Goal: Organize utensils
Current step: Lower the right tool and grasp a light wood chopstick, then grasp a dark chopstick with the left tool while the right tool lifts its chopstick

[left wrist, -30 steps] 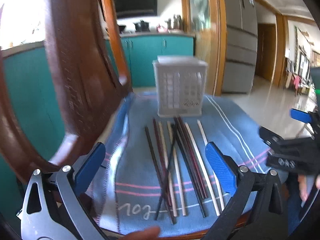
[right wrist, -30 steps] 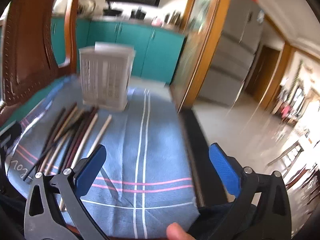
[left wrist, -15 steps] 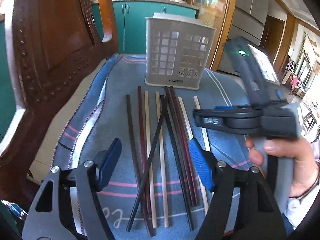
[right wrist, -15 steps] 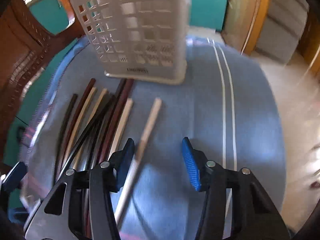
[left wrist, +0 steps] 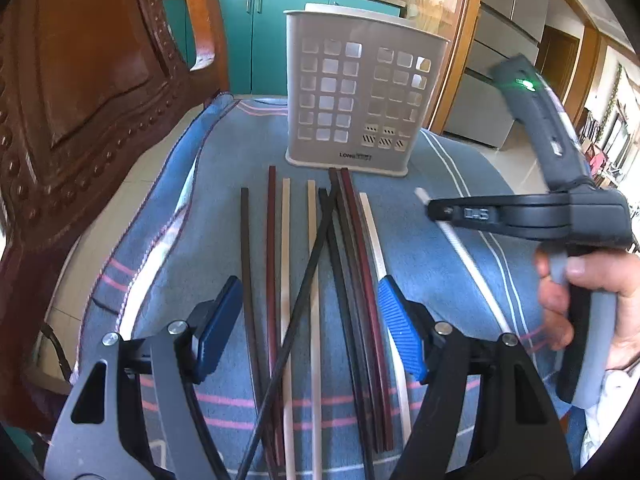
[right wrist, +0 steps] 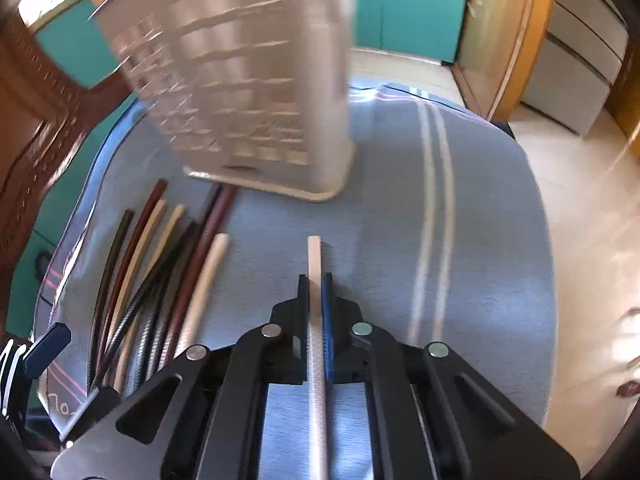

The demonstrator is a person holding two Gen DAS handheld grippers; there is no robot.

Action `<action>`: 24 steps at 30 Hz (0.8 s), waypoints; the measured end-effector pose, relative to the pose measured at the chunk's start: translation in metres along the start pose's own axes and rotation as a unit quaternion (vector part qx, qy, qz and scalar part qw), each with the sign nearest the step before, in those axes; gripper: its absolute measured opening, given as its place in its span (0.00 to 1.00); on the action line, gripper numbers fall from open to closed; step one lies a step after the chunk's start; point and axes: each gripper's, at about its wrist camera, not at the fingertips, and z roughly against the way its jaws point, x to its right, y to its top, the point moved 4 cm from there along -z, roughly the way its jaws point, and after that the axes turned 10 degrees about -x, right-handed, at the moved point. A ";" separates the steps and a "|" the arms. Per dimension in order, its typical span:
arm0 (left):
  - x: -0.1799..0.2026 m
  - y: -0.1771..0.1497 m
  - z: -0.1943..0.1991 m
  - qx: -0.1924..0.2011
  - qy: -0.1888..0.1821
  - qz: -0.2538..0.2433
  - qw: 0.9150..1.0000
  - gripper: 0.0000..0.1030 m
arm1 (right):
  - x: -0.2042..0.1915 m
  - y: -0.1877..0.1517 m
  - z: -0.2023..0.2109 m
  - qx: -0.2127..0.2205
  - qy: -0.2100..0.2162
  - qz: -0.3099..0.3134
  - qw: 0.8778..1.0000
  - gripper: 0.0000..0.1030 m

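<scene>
Right gripper (right wrist: 316, 280) is clenched on a pale chopstick (right wrist: 314, 256), which runs straight forward between the pads and projects beyond them. In the left wrist view the same chopstick (left wrist: 460, 240) appears lifted at its far end, slanting over the cloth (left wrist: 440, 184); whether the near end rests on the cloth cannot be told. Left gripper (left wrist: 310, 328) is released, jaws wide apart, held low above the near ends of the remaining chopsticks (left wrist: 312, 280) without touching them.

The remaining chopsticks are laid roughly side by side on the cloth, dark, reddish and pale ones mixed, with one black stick crossed diagonally over the others. Their far tips lie just before the holder (left wrist: 360, 96).

The holder, a pale perforated plastic box, is standing upright at the far part of the cloth-covered tabletop. Nothing can be seen through its openings; its interior is not shown from above, so its contents cannot be confirmed.

Step in hand is judged to be the first pick-up, with the bulk of the task outstanding. The next move is judged to require the stick to be raised, turned upright and lowered into the holder's open top. A slip in the narrow grasp is the evident risk.
</scene>
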 end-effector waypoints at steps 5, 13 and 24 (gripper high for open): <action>-0.001 0.045 -0.004 -0.030 0.028 -0.027 0.999 0.68 | 0.008 0.008 0.008 0.001 0.023 -0.018 1.000 0.07; -0.040 0.068 -0.021 -0.061 -0.051 0.040 0.996 0.47 | 0.035 0.004 0.009 -0.002 0.026 -0.029 0.999 0.13; -0.050 0.071 -0.041 -0.091 -0.012 0.044 0.995 0.21 | 0.026 -0.010 0.015 0.003 0.010 -0.007 1.000 0.20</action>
